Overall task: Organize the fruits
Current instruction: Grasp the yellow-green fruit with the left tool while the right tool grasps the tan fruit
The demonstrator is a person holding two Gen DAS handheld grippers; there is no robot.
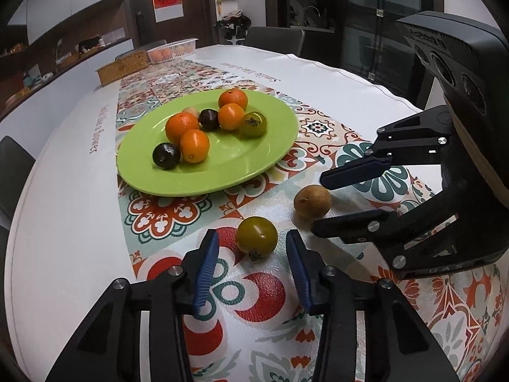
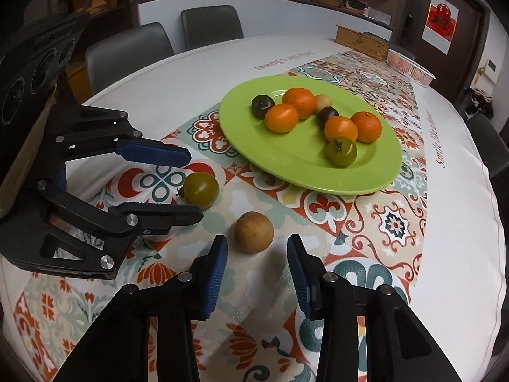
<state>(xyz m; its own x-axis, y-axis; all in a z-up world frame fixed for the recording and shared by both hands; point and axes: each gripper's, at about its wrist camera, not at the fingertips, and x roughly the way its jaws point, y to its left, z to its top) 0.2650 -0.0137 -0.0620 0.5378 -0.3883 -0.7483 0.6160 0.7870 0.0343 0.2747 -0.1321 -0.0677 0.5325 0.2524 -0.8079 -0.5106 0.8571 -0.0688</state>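
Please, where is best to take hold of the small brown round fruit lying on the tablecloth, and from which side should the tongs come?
Grip the brown fruit across its widest middle, one pad on each side. It is round, so off-centre pads would likely slip. The right tongs already face it from the near side, jaws open and straddling its width; coming forward and down from there looks best. The green tomato lies apart, beside the left tongs.

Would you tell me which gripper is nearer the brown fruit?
Right. The right gripper frames the brown fruit; the left gripper frames the green tomato beside it.
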